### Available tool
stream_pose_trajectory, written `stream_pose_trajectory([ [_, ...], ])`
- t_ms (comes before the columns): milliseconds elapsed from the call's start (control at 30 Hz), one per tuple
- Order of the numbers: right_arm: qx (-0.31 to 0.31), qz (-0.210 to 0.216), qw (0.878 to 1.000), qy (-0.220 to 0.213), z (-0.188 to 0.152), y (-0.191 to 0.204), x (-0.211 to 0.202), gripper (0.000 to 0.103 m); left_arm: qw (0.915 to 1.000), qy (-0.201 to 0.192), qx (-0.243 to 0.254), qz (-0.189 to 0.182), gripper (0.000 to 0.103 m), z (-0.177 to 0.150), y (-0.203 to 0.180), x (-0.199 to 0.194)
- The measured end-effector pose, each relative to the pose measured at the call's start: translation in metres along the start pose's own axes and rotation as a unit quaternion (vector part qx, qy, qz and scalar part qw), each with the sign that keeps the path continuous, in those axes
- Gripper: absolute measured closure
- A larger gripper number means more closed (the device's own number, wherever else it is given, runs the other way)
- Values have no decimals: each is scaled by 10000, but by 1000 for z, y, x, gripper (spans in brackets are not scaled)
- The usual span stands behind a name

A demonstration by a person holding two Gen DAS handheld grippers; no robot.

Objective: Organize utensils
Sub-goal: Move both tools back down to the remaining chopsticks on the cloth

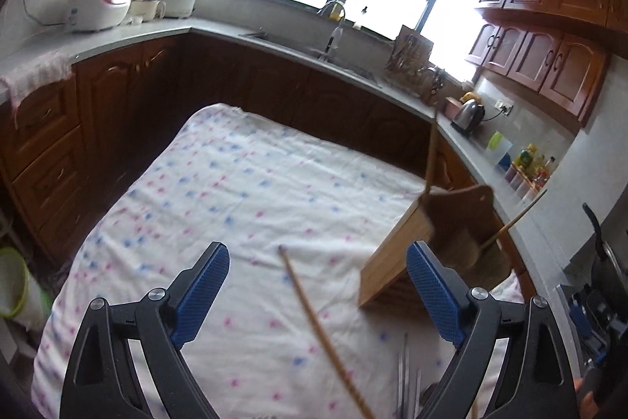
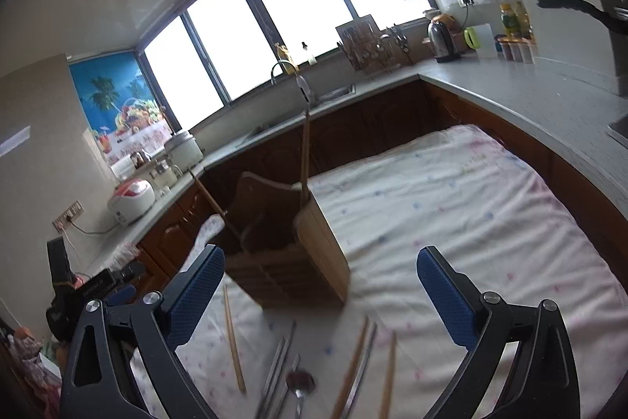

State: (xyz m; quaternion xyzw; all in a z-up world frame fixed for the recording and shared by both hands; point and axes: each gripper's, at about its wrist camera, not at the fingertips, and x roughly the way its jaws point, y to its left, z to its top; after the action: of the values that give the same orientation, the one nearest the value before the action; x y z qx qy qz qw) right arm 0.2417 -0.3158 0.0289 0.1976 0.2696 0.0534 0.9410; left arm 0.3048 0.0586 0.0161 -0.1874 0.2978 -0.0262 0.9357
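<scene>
Both pairs of jaws stood wide apart with nothing between them. The left gripper (image 1: 318,295) hung over the cloth-covered table (image 1: 219,183), and the right gripper (image 2: 320,295) did the same from the other side.

Taking the wooden utensil holder (image 2: 310,254) as the landmark: two chopsticks already stood in it, an upright chopstick (image 2: 304,152) near one corner and a leaning chopstick (image 2: 208,195) tilted outward at the other side. The loose utensils lay on the cloth on the near side of the holder, between it and the grippers. In the right wrist view a single wooden chopstick (image 2: 233,336) lay nearest the left-hand pad, metal chopsticks (image 2: 276,372) lay beside it toward the middle, a small spoon (image 2: 300,381) sat just behind them, and a further pair of wooden chopsticks (image 2: 361,360) lay to the right. Their long axes all ran roughly from the grippers toward the holder, so a grasp would likely call for jaws set across that line. The right gripper seemed the nearer to most of them.

The left wrist view showed the holder (image 1: 396,262) off to the right of its jaws, and only one long wooden chopstick (image 1: 318,328) running up between the pads, with metal tips (image 1: 404,376) at the bottom edge. The spoon and the far pair were seen only from the right wrist.
</scene>
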Motion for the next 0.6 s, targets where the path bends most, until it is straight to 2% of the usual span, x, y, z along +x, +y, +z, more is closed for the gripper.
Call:
stream_pose_trajectory([
  [233, -66, -241, 9993, 268, -30, -6, -18, 3, 9997, 178, 33, 160, 11, -14, 6, -14],
  [600, -391, -369, 9971, 547, -51, 0, -10, 6, 9976, 531, 241, 373, 12, -17, -2, -3],
])
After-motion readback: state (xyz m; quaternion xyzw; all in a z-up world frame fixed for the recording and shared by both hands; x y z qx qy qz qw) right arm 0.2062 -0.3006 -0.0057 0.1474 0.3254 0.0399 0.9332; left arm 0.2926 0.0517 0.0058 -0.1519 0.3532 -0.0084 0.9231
